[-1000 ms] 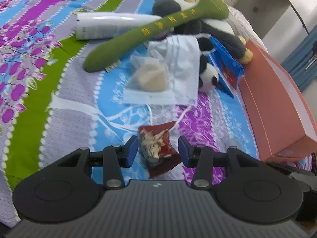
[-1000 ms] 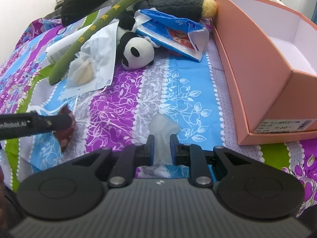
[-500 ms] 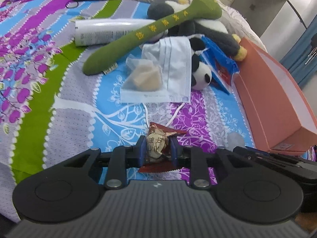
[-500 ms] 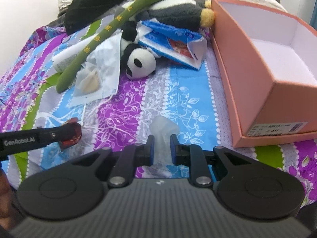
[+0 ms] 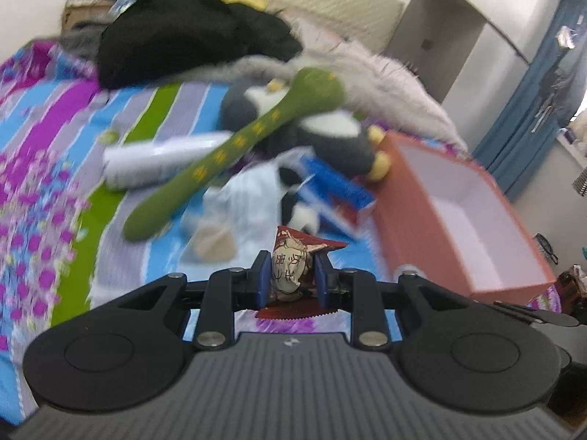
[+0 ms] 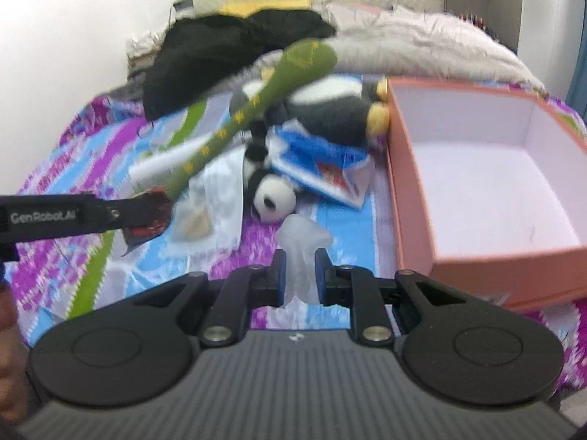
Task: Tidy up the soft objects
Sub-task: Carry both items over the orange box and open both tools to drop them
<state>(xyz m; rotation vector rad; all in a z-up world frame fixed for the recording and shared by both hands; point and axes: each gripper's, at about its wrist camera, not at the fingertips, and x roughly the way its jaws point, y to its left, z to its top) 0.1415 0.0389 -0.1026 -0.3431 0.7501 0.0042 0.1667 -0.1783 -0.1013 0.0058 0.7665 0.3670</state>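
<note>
My left gripper [image 5: 290,275] is shut on a red snack packet [image 5: 293,267] and holds it above the bedspread; the packet also shows in the right wrist view [image 6: 148,220]. My right gripper [image 6: 298,275] is shut on a clear soft plastic piece [image 6: 302,245], lifted off the bed. The open orange box [image 6: 411,183] with a white inside stands to the right, also in the left wrist view [image 5: 414,227]. A small panda plush [image 6: 273,201], a green plush stick [image 6: 253,110] and a penguin plush [image 6: 330,110] lie further back.
A face mask with a bagged beige item [image 6: 194,223], a blue packet [image 6: 319,161], a white tube [image 5: 161,161] and black clothing [image 6: 234,44] lie on the patterned bedspread [image 6: 66,168]. A grey blanket [image 6: 422,44] lies behind the box.
Both grippers have risen from the bed with their objects. The left one closed on the red packet a second ago and now holds it in the air, closer to the box.
</note>
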